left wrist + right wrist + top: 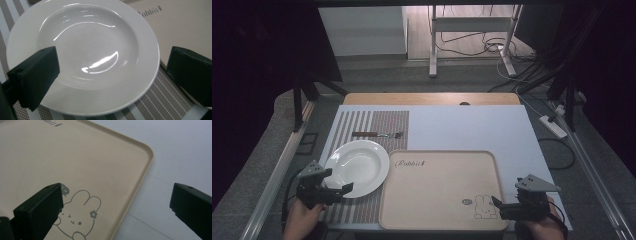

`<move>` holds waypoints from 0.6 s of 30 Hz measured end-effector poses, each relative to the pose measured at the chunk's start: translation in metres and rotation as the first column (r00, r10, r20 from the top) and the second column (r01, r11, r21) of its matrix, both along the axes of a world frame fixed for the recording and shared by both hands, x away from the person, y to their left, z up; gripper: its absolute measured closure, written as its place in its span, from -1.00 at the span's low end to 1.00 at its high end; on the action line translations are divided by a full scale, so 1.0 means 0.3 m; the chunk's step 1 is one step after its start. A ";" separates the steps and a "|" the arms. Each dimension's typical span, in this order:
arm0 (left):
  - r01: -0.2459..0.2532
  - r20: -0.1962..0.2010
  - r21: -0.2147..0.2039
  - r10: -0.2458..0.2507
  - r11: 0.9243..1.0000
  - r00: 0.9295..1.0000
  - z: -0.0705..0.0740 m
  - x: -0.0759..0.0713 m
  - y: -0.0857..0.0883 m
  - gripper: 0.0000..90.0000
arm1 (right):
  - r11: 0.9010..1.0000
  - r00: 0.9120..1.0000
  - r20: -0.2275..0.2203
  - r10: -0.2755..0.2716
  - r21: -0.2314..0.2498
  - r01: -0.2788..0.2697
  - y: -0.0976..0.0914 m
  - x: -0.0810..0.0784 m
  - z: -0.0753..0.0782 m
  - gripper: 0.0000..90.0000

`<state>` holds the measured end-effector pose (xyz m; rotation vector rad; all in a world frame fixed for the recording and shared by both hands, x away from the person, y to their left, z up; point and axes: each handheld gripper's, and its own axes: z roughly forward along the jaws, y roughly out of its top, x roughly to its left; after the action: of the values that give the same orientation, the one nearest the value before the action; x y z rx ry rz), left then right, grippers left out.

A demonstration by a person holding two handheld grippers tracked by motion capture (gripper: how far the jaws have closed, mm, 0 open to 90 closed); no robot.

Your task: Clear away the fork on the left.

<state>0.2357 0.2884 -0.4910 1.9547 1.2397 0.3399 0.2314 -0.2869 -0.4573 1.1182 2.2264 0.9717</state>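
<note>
A white deep plate [357, 167] rests on a striped placemat [374, 125], its right rim beside a beige tray [442, 190] printed with a rabbit. A fork [377, 134] with a brown handle lies on the mat behind the plate. My left gripper [336, 192] hovers open at the plate's near rim; in the left gripper view the plate [82, 55] lies between the spread jaws. My right gripper [502, 206] is open at the tray's near right corner, with the tray rim [146, 167] and the rabbit print [77, 217] between its jaws.
The white table sheet [472, 127] stretches behind and right of the tray. A wooden board edge [432, 98] runs along the table's far side. Cables and a power strip [553, 126] lie on the floor to the right.
</note>
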 end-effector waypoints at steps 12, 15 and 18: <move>-0.001 0.021 0.005 0.001 1.000 1.000 0.011 0.127 -0.013 -1.00 | 1.000 1.000 -0.002 -0.003 0.006 0.003 -0.003 -0.001 0.001 -1.00; -0.002 0.030 0.024 0.002 1.000 1.000 0.015 0.154 -0.016 -1.00 | 1.000 1.000 -0.002 -0.004 0.005 0.004 -0.003 0.000 0.001 -1.00; -0.008 0.042 0.020 0.007 1.000 0.999 0.021 0.210 -0.016 -1.00 | 1.000 1.000 -0.003 -0.003 0.004 0.003 -0.003 0.000 0.001 -1.00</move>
<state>0.2985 0.2836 -0.4846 1.9506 1.2214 0.3973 0.2312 -0.2879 -0.4570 1.1250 2.2252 0.9751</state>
